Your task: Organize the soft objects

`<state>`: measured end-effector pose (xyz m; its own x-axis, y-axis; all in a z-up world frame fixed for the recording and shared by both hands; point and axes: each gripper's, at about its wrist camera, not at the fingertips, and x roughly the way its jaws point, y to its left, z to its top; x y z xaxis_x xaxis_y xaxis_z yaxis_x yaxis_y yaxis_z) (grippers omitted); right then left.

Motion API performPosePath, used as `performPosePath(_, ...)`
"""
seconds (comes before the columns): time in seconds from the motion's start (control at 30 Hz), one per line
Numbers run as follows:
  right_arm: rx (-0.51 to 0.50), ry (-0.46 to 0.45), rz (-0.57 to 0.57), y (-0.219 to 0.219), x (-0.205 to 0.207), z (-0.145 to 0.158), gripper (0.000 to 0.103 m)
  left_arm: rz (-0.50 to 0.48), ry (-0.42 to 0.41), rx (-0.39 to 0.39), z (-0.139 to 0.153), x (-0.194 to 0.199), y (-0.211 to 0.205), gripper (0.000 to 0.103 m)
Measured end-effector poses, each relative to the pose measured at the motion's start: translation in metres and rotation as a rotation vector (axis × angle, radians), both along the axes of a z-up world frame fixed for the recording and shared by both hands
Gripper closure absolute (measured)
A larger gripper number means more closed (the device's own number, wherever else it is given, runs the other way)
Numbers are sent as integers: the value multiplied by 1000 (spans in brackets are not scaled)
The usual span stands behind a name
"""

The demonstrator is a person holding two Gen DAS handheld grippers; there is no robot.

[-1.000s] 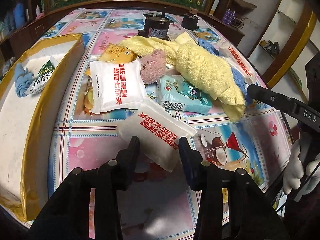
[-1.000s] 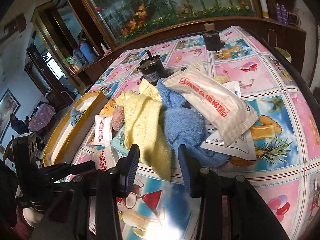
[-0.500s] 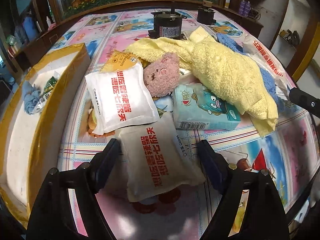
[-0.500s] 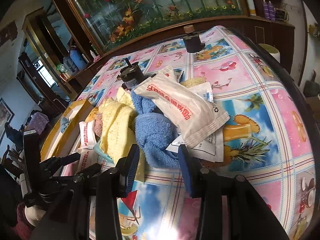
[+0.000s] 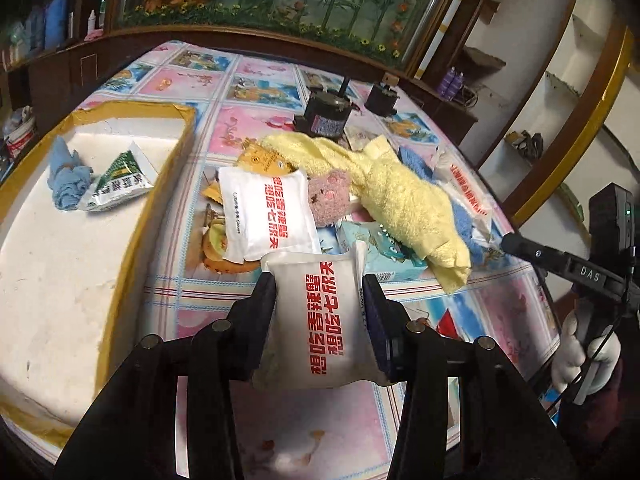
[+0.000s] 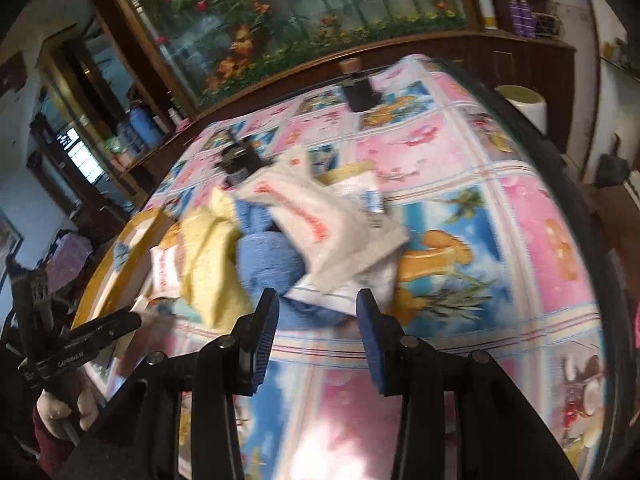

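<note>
My left gripper (image 5: 322,292) is shut on a white packet with red lettering (image 5: 320,316) and holds it lifted above the table. Behind it lie a second white packet (image 5: 266,214), a pink plush (image 5: 330,202), a yellow towel (image 5: 404,196), a blue towel (image 5: 464,228) and a teal tissue pack (image 5: 384,252). My right gripper (image 6: 316,320) is open and empty, just in front of the blue towel (image 6: 272,268), with a long white packet (image 6: 316,224) and the yellow towel (image 6: 212,268) beyond it.
A gold-edged white tray (image 5: 132,216) at the left holds a blue cloth (image 5: 66,178) and a green packet (image 5: 120,178). Two dark motors (image 5: 326,114) stand at the back of the table. The table's right edge (image 6: 592,240) is close. The right view is blurred.
My left gripper closed on the near white packet and lifted it off the table, swinging left toward the tray. My right gripper moved in toward the blue towel, still open.
</note>
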<state>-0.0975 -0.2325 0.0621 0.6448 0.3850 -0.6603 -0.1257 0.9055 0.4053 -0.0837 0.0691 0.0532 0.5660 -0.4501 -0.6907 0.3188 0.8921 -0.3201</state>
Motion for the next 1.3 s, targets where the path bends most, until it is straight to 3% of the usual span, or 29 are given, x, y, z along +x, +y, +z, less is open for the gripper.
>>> performPosePath(0.1, 38, -6, 207, 59, 8, 9, 63, 51, -21, -40, 14, -10, 25, 59)
performPosePath(0.23, 5, 19, 338, 128, 32, 8, 63, 132, -28, -61, 20, -17, 60, 59)
performPosePath(0.4, -161, 101, 232, 180, 84, -19, 63, 207, -38, -89, 20, -25, 95, 59)
performPosePath(0.57, -220, 125, 156, 203, 107, -34, 62, 241, -18, -107, 11, -24, 117, 59)
performPosePath(0.67, -286, 123, 139, 220, 114, -39, 44, 250, -3, -122, 5, -22, 124, 59)
performPosePath(0.87, -214, 124, 103, 225, 126, -38, 41, 257, -3, -130, 3, -25, 132, 59)
performPosePath(1.0, -150, 126, 125, 222, 128, -39, 50, 268, -10, -127, 5, -30, 135, 59)
performPosePath(1.03, -158, 112, 134, 223, 126, -37, 57, 271, -12, -125, 5, -30, 136, 59)
performPosePath(1.3, -93, 56, 154, 204, 100, -16, 57, 285, -18, -103, 13, -28, 142, 59)
